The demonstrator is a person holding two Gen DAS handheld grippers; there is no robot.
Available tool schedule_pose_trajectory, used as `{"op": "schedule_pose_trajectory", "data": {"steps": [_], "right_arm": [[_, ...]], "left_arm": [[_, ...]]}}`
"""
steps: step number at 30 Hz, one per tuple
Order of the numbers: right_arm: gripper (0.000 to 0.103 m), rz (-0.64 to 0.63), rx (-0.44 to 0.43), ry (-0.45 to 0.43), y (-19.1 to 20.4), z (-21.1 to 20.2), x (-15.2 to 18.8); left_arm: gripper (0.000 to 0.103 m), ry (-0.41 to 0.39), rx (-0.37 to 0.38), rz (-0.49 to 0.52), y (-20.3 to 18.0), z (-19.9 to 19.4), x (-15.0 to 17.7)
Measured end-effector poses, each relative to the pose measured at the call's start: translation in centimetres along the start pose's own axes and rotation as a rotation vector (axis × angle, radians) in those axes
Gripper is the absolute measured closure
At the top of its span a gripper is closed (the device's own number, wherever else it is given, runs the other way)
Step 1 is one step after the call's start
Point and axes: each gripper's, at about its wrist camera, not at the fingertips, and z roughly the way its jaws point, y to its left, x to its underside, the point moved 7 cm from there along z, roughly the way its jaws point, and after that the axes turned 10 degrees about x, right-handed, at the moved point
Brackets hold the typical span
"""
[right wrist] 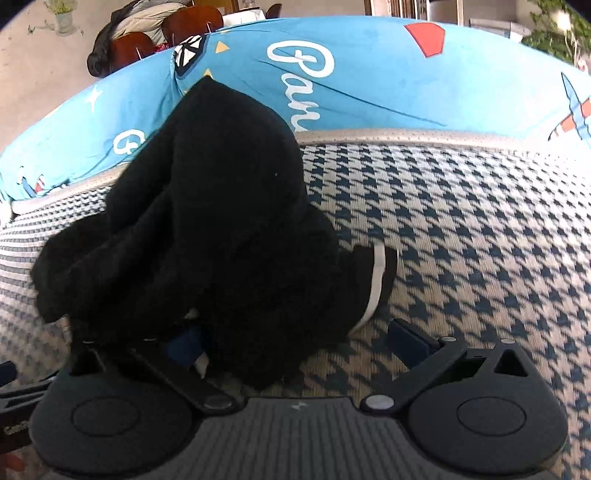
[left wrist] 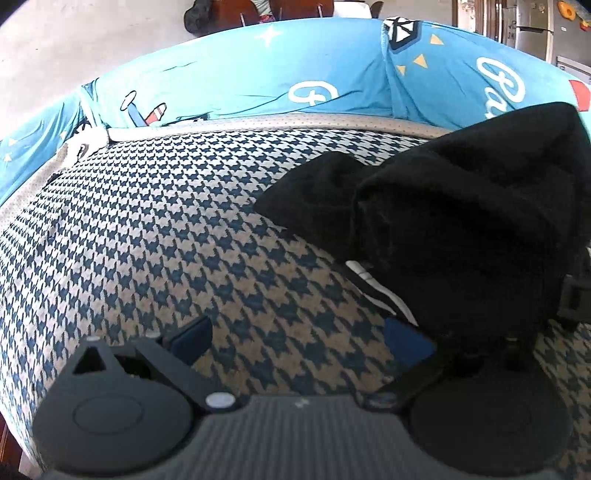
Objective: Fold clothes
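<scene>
A black garment (left wrist: 461, 221) with a white stripe lies bunched on the houndstooth cushion (left wrist: 166, 229). In the left wrist view it is at the right and drapes over my right finger. My left gripper (left wrist: 299, 343) is open with nothing between the jaws. In the right wrist view the same black garment (right wrist: 221, 206) is heaped at the left and covers the left finger (right wrist: 184, 343). My right gripper (right wrist: 295, 343) is open wide, low over the cushion (right wrist: 461, 229), with the garment's edge lying partly between the jaws.
A blue printed cover (left wrist: 258, 81) runs along the back of the seat, also in the right wrist view (right wrist: 388, 81). Wooden chairs (right wrist: 147, 40) and a plant pot (right wrist: 64, 14) stand beyond. A fridge (left wrist: 532, 26) is at the far right.
</scene>
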Motion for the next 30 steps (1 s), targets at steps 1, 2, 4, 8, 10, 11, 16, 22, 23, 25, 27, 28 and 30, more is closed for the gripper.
{"op": "schedule_pose_trajectory", "data": {"steps": [1, 2, 4, 8, 10, 11, 16, 22, 23, 25, 27, 28, 30], "right_arm": [[0.0, 0.009, -0.012, 0.005, -0.2, -0.5, 0.2], [0.0, 0.013, -0.015, 0.002, -0.3, -1.0, 0.4], [0.0, 0.006, -0.007, -0.016, -0.6, -2.2, 0.8], [0.0, -0.007, -0.008, -0.028, -1.0, -4.1, 2.2], [0.0, -0.001, -0.023, -0.029, -1.1, -5.0, 3.0], [0.0, 0.004, -0.03, -0.031, -1.1, -5.5, 3.4], [0.0, 0.013, -0.033, -0.045, -1.4, -6.7, 4.6], [0.0, 0.048, -0.037, -0.033, -2.0, -7.6, 5.9], [0.0, 0.052, -0.038, -0.033, -2.1, -7.7, 6.1], [0.0, 0.059, -0.038, -0.032, -2.4, -8.1, 6.4], [0.0, 0.062, -0.038, -0.033, -2.6, -8.3, 6.6], [0.0, 0.059, -0.039, -0.029, -2.6, -8.4, 6.7], [0.0, 0.053, -0.045, -0.025, -2.7, -8.6, 6.8]], "left_arm": [[0.0, 0.0, 0.008, 0.007, -0.2, -0.4, 0.2], [0.0, -0.001, 0.015, 0.014, -0.4, -0.8, 0.3], [0.0, -0.003, 0.026, 0.029, -0.6, -1.3, 0.6], [0.0, 0.005, 0.047, 0.048, -0.6, -2.4, 1.5], [0.0, 0.013, 0.054, 0.055, -0.5, -2.8, 2.0], [0.0, 0.015, 0.058, 0.058, -0.4, -3.1, 2.2], [0.0, 0.007, 0.063, 0.077, -0.3, -4.4, 2.8], [0.0, 0.028, 0.075, 0.064, 0.2, -5.6, 3.8], [0.0, 0.031, 0.078, 0.062, 0.2, -5.9, 4.0], [0.0, 0.037, 0.08, 0.064, 0.4, -6.3, 4.5], [0.0, 0.042, 0.079, 0.063, 0.5, -6.8, 4.9], [0.0, 0.045, 0.072, 0.06, 0.7, -6.9, 5.1], [0.0, 0.051, 0.075, 0.057, 0.7, -7.4, 5.5]]}}
